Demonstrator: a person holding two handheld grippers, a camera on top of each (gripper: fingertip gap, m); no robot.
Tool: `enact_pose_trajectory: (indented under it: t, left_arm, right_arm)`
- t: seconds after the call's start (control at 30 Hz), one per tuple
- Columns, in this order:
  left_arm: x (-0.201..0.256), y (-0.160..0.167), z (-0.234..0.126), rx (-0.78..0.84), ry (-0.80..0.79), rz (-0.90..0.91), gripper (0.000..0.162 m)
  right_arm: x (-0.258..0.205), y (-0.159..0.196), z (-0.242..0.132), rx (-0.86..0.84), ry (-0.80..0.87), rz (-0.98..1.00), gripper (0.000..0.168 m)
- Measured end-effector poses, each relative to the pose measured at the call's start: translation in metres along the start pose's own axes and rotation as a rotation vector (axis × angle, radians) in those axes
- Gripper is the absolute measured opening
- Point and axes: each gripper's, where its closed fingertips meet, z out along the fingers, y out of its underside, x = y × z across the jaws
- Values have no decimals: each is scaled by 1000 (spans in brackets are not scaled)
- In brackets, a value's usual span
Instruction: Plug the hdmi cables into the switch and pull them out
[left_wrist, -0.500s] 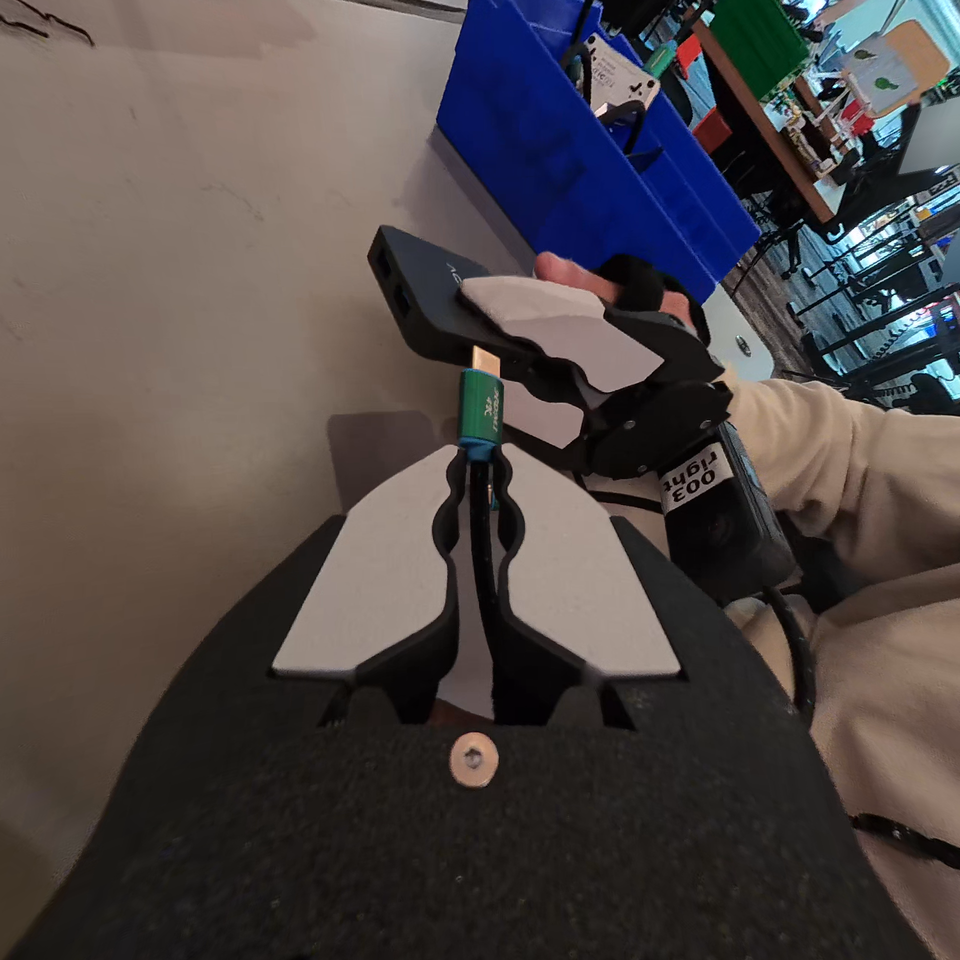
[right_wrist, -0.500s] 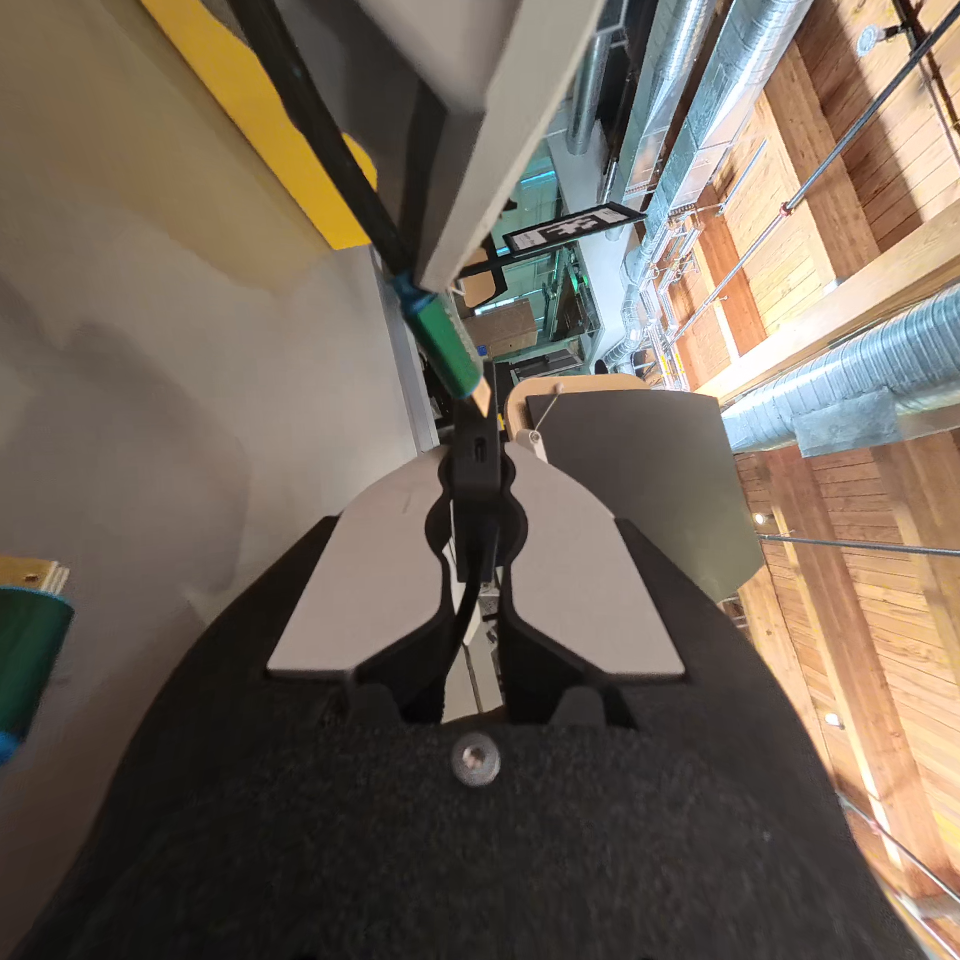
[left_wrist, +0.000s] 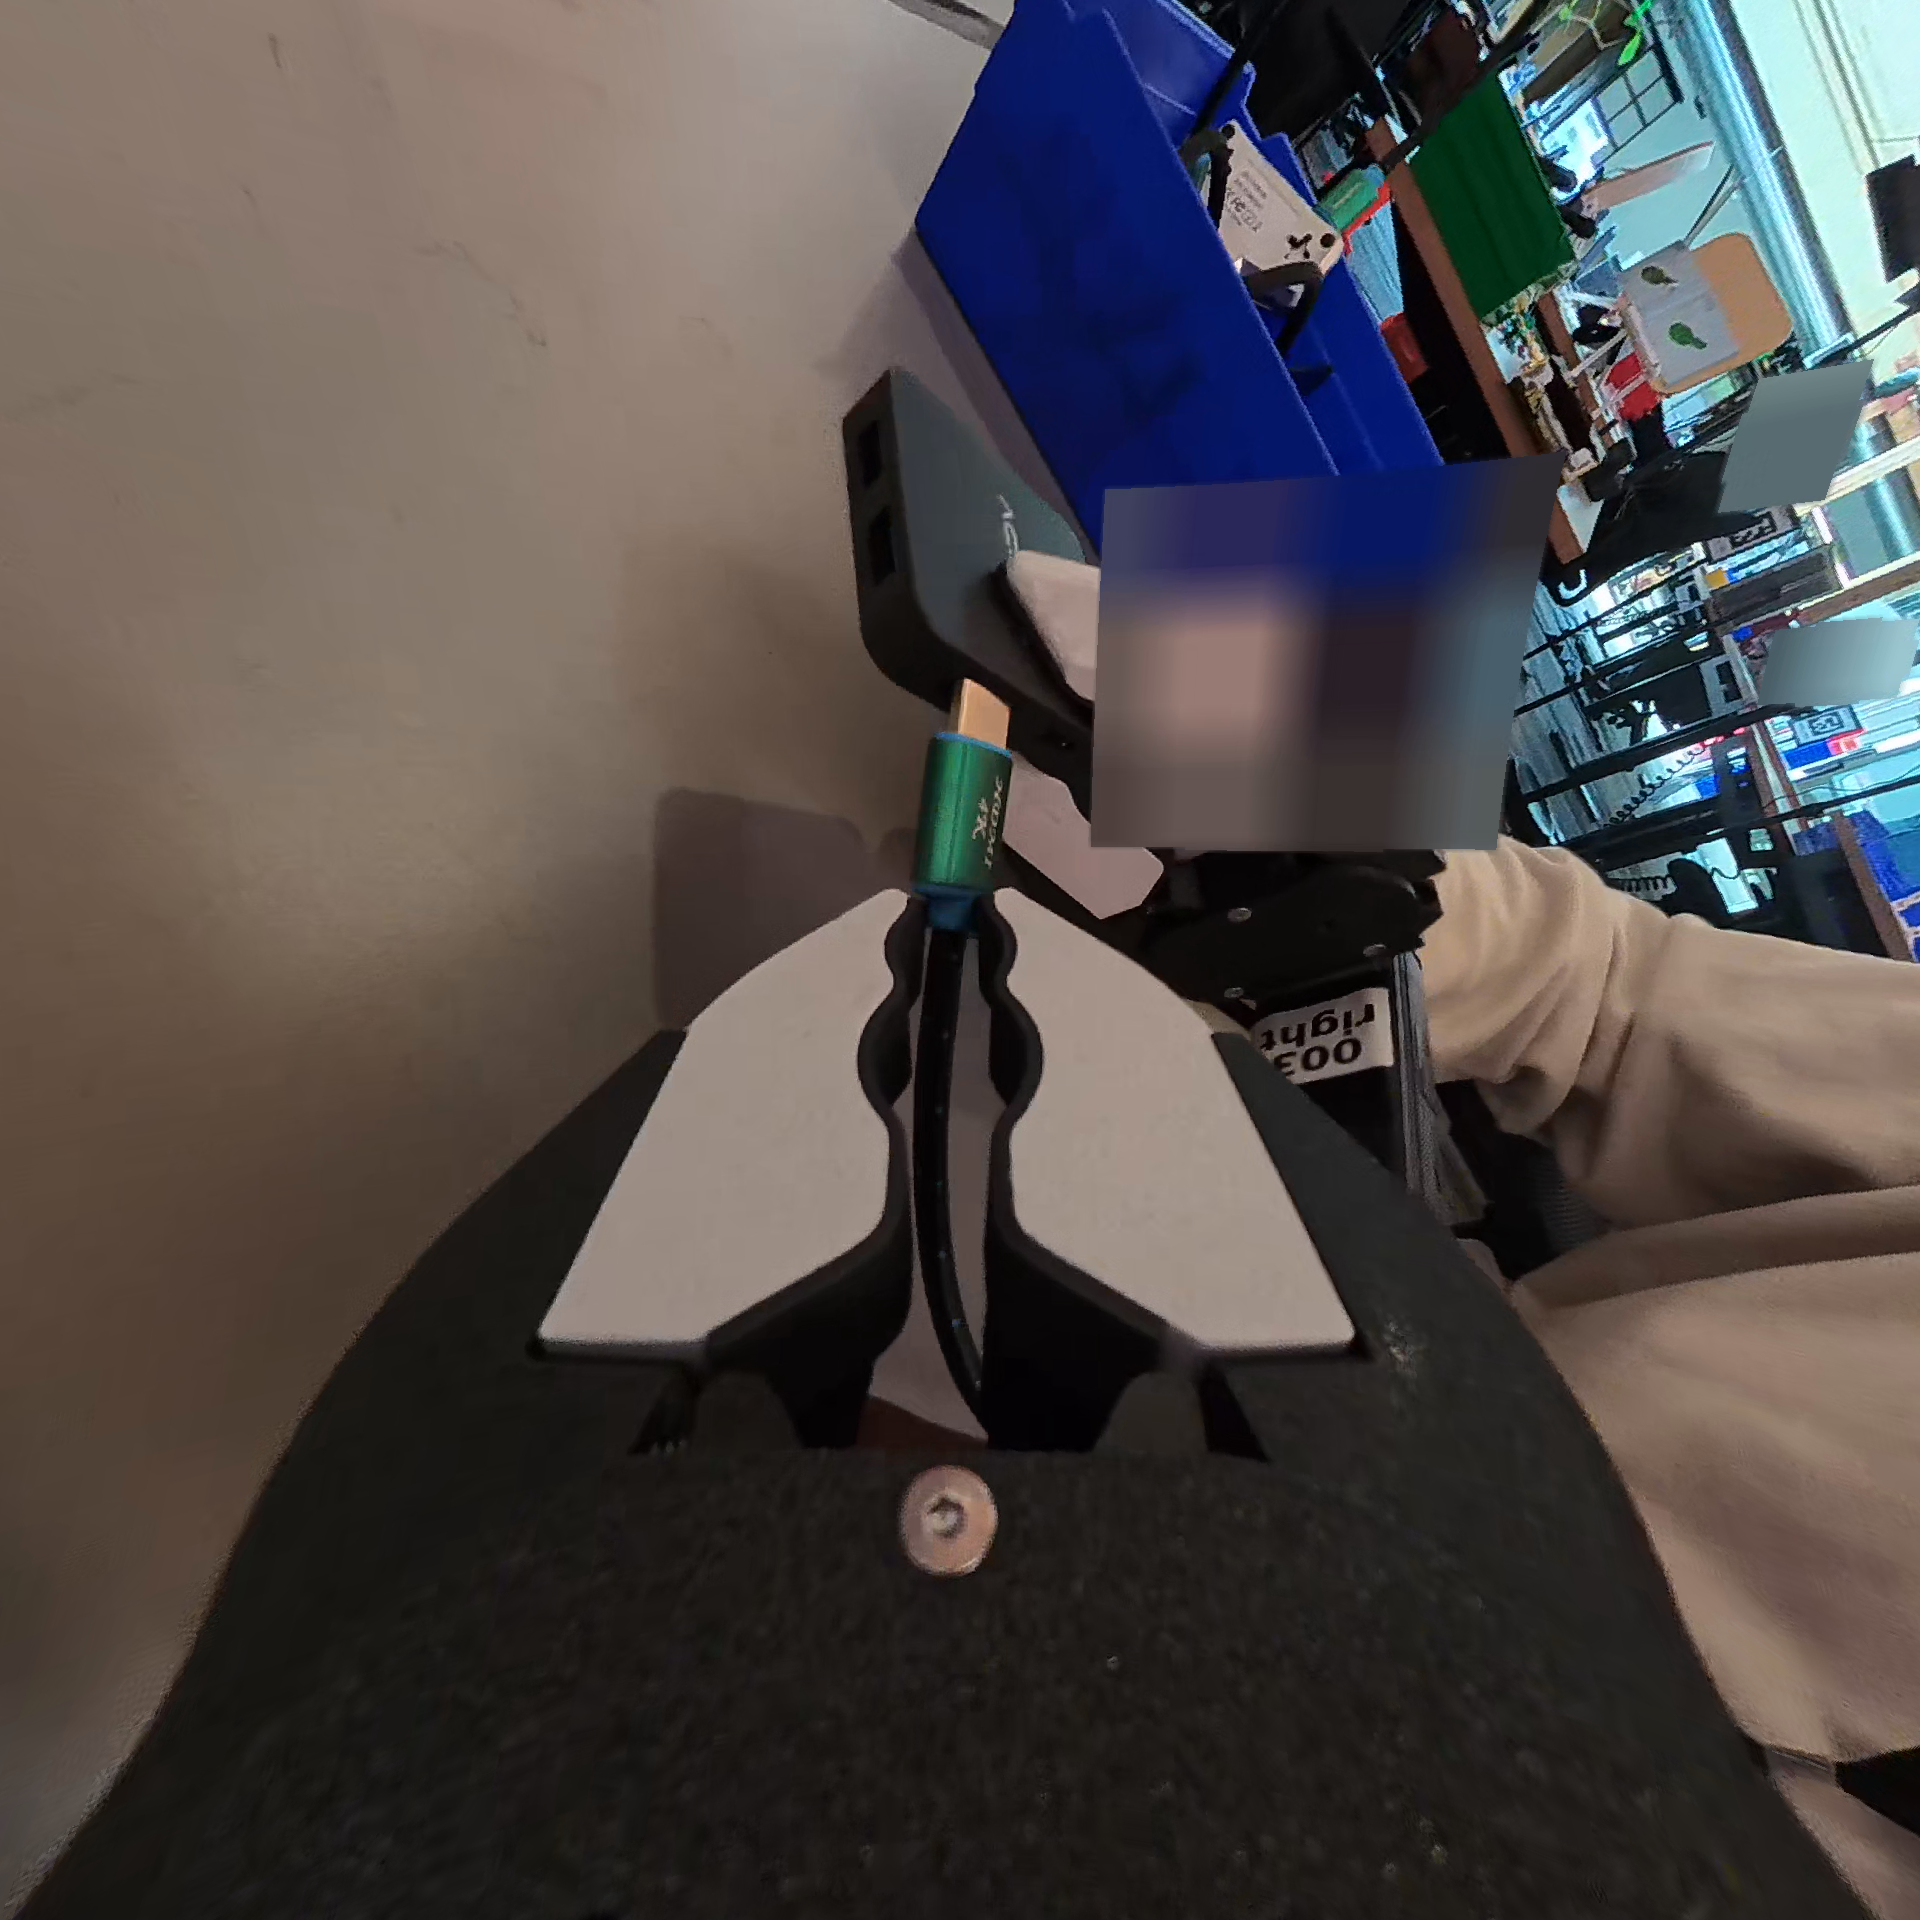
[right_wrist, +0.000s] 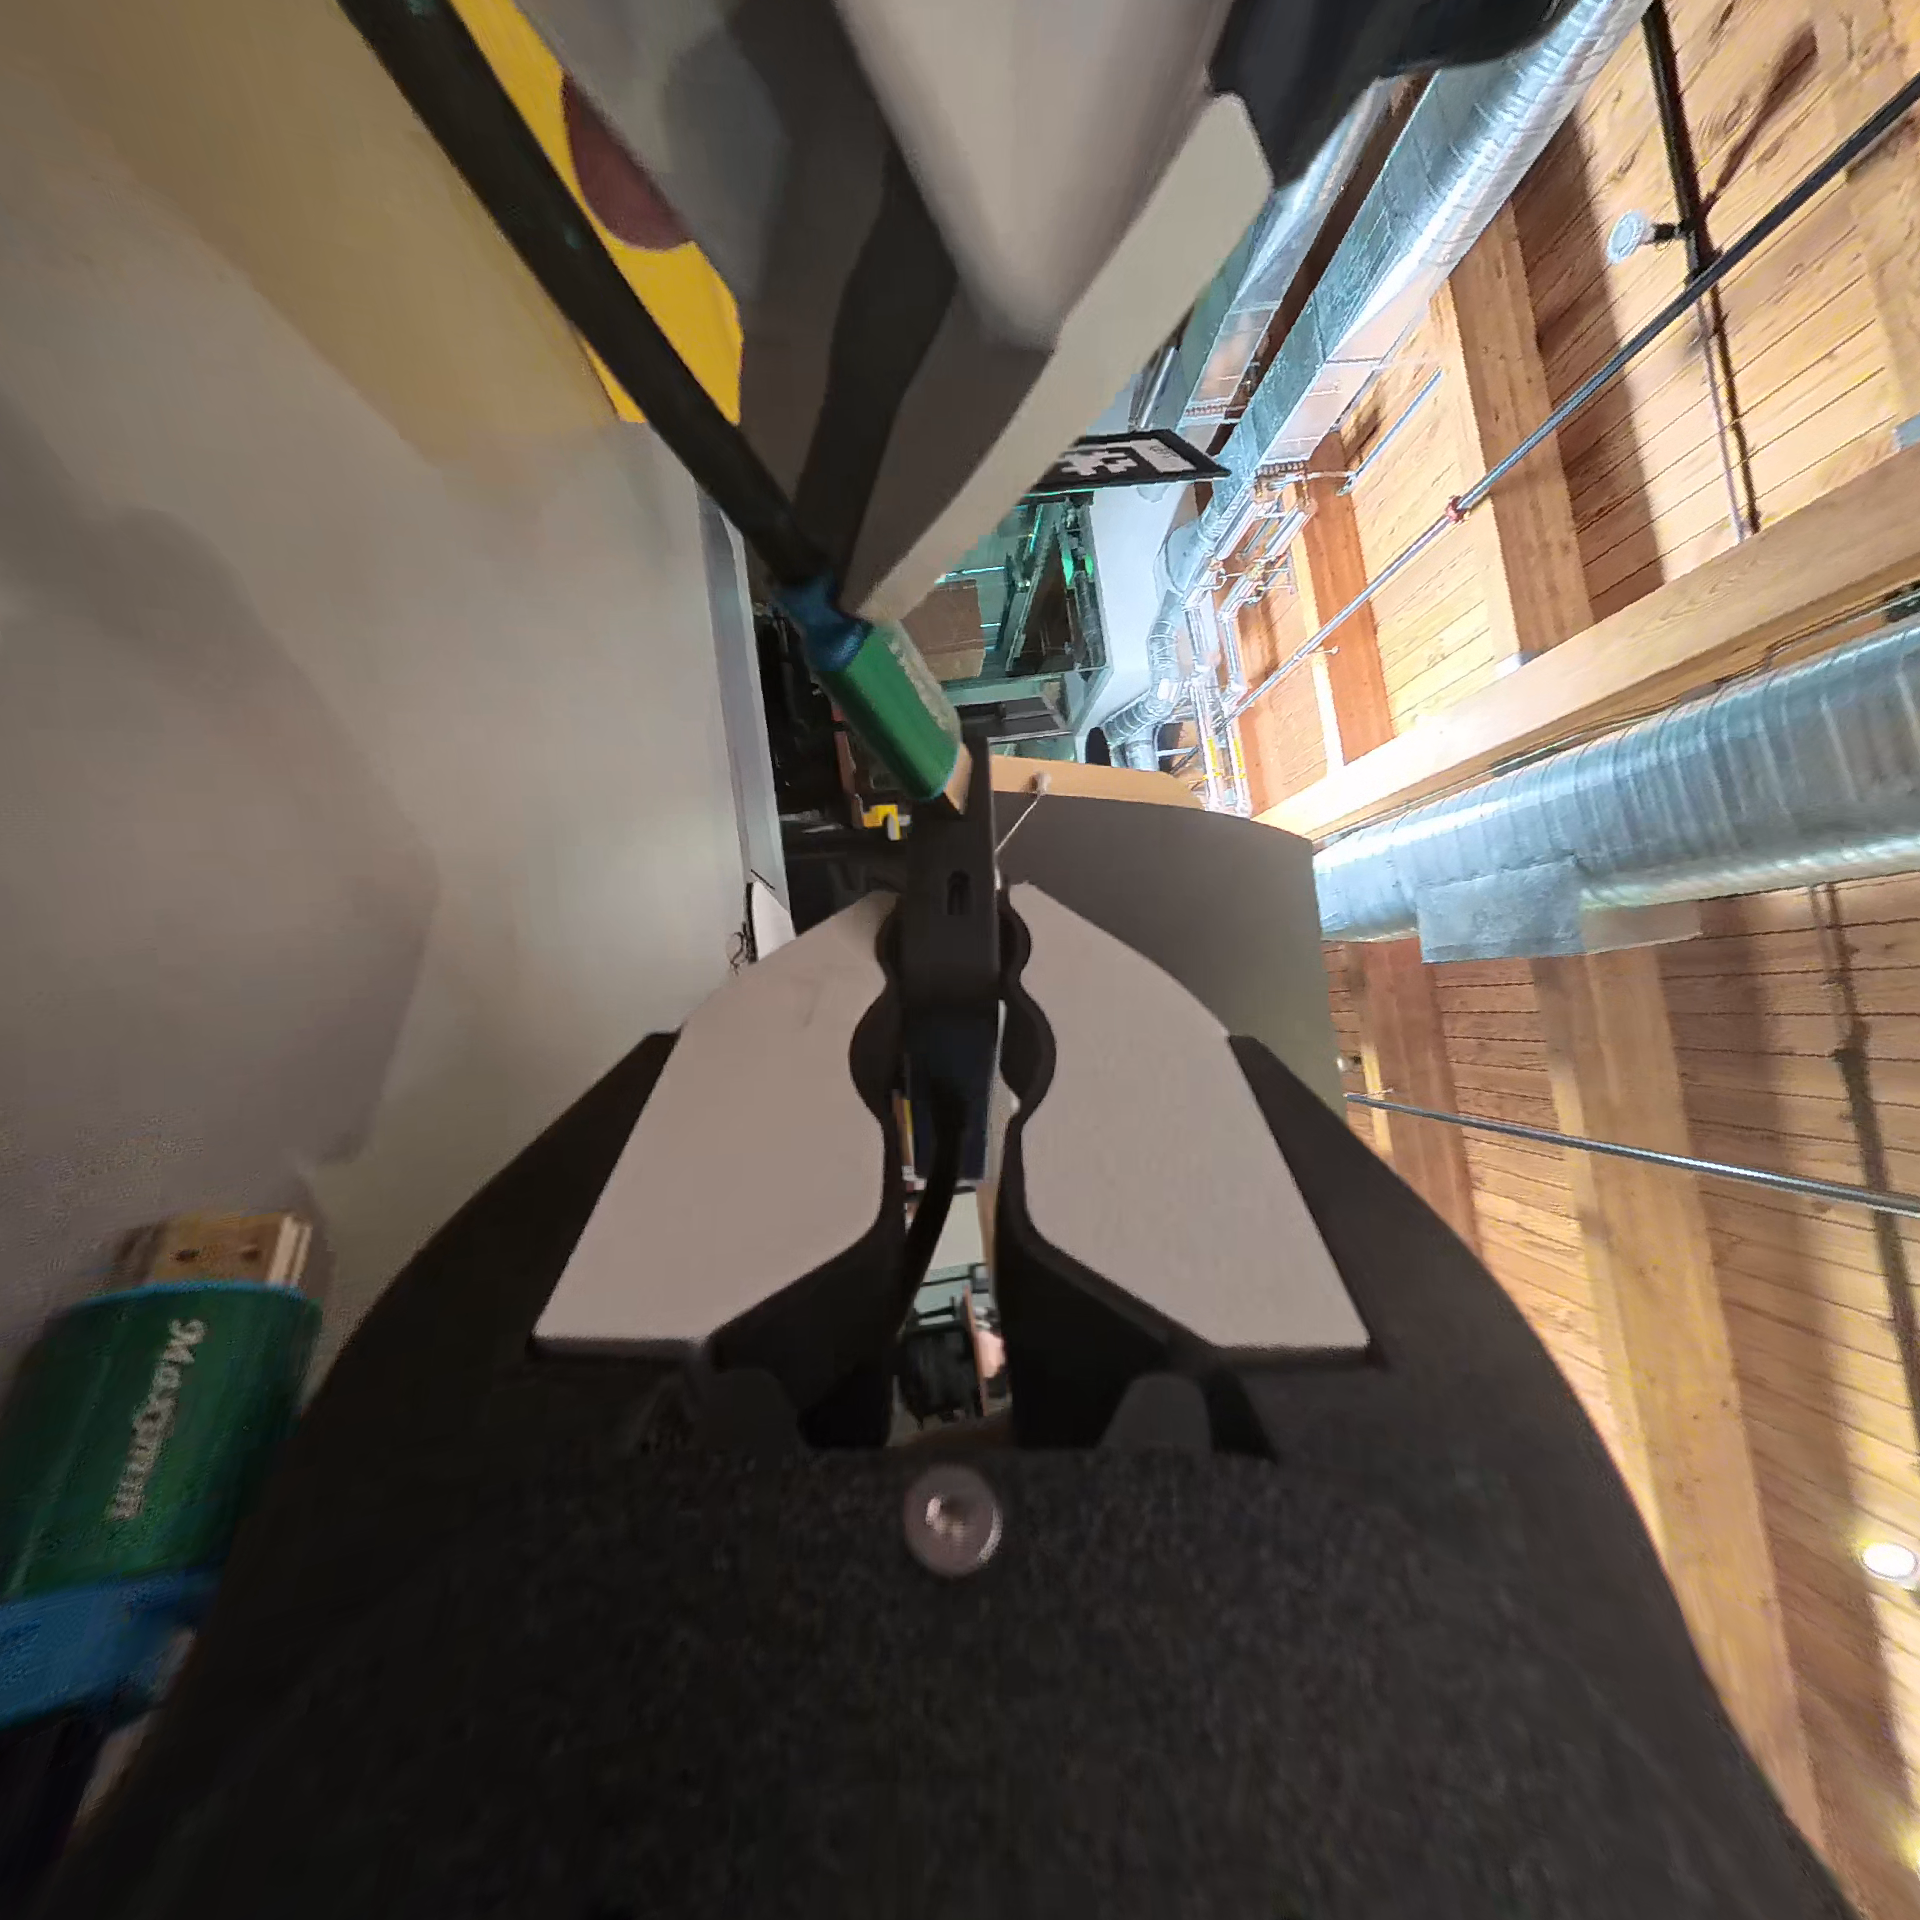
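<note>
- A dark, flat HDMI switch (left_wrist: 940, 540) is held up off the pale table (left_wrist: 364, 468). It is clamped between the fingers of the right gripper (right_wrist: 948, 914), which close on its narrow edge in the right wrist view.
- Two empty ports show on the switch's end face in the left wrist view.
- A green-shelled HDMI plug (left_wrist: 954, 816) with a gold metal tip points at the switch's lower side. The tip touches or sits just at a port; how far it is in, I cannot tell.
- The left gripper (left_wrist: 951, 925) is closed on the black cable (left_wrist: 935, 1143) right behind the plug's blue collar, and the cable runs back between its grey fingers (left_wrist: 748, 1174).
- In the right wrist view the same plug (right_wrist: 899, 717) meets the switch from above left.
- A person's beige sleeve (left_wrist: 1621, 1091) lies behind the right gripper.
- A blue bin (left_wrist: 1081, 291) stands on the table just beyond the switch.
- A green can (right_wrist: 135, 1455) shows at the lower left of the right wrist view.
</note>
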Motion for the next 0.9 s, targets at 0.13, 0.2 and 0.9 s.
enact_pose_trajectory:
  t: [0.13, 0.2, 0.9]
  left_arm:
    - [-5, 6, 1, -43, -31, 24, 9]
    - [-12, 13, 3, -107, -116, 134, 9]
    - [-64, 36, 15, -317, -714, 1291, 22]
  right_arm:
    - [-5, -2, 0, 5, -5, -54, 14]
    - [-11, -4, -1, 18, -28, -63, 14]
    - [-13, 32, 7, -62, -101, 200, 14]
